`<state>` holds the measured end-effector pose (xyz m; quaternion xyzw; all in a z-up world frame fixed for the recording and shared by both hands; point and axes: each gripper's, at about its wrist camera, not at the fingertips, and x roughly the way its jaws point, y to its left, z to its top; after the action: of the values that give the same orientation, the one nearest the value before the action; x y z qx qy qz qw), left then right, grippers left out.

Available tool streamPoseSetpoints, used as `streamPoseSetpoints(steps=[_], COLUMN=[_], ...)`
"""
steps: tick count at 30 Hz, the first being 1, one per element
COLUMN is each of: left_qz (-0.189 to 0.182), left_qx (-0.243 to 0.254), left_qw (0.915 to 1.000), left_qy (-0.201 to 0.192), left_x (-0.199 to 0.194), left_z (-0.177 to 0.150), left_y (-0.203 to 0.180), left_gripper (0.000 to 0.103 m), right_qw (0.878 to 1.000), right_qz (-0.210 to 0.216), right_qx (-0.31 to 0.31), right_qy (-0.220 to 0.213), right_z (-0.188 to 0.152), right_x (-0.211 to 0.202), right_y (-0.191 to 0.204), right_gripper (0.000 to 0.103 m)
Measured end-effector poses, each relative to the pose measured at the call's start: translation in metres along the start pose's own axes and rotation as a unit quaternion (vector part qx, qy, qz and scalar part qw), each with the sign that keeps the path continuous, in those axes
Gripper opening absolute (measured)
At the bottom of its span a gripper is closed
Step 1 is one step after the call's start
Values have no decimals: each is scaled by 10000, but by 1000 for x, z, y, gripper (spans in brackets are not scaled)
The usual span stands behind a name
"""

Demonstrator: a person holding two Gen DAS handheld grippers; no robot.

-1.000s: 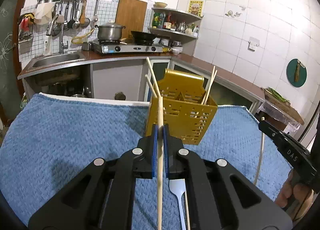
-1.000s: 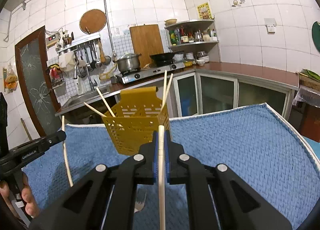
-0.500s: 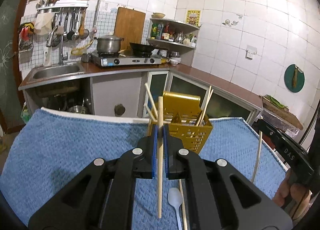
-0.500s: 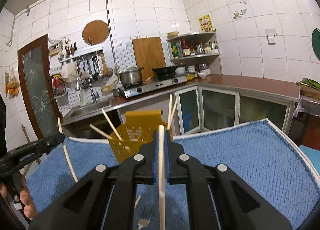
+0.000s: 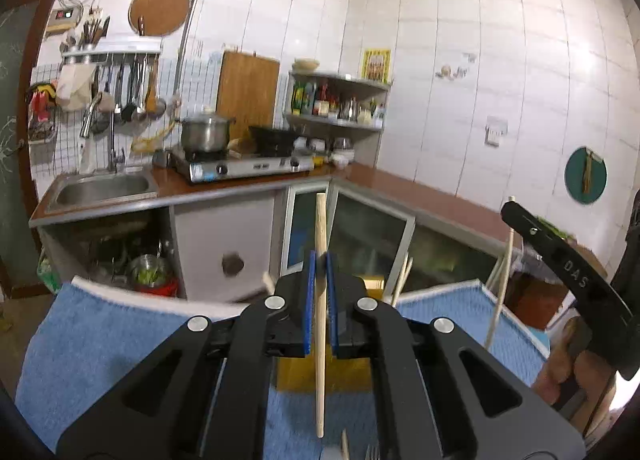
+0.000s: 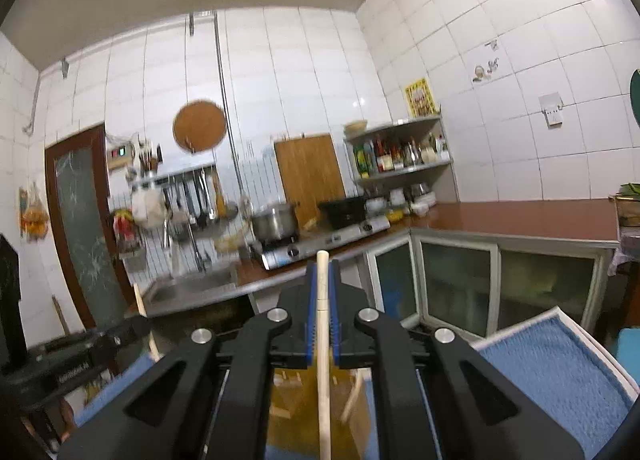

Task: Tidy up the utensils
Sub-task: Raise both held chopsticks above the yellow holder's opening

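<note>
Lifted both tools together since second ago. Left gripper [image 5: 319,272] clamped on chopstick [image 5: 320,340]; right gripper [image 6: 323,280] clamped on second chopstick [image 6: 323,380]. Yellow holder [image 5: 344,376] now low at 6 o'clock, behind jaws. I judge: sticks high enough, ready for dropping in.

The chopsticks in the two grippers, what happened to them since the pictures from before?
Both grippers lifted. The left gripper raised its chopstick, and the right gripper raised its chopstick, so the yellow holder now sits low behind the fingers in both views. Nothing was let go: each gripper stays clamped on its chopstick. The holder and blue towel did not move.
</note>
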<state>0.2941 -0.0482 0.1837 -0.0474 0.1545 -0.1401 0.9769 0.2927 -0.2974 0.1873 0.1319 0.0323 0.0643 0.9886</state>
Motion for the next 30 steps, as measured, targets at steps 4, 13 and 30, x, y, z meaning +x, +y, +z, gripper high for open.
streamPoseSetpoints(steps=[4,13,30], left_qz=[72,306,164], left_qx=[37,402,194], left_qw=[9994,9967,9945], left_qy=[-331,-634,-1012], left_x=[18,77,69], left_z=[15,18,26], left_y=[-10,-25,-11], left_gripper=[4,4,4], right_qw=[9995,9971,9944], right_qz=[14,31,17], right_qx=[83,57,178], right_qy=[-320,-761,-1045], right_z=[16,13,5], right_x=[19,56,61], right_y=[2,-2,-15], right_gripper=[6,6,6])
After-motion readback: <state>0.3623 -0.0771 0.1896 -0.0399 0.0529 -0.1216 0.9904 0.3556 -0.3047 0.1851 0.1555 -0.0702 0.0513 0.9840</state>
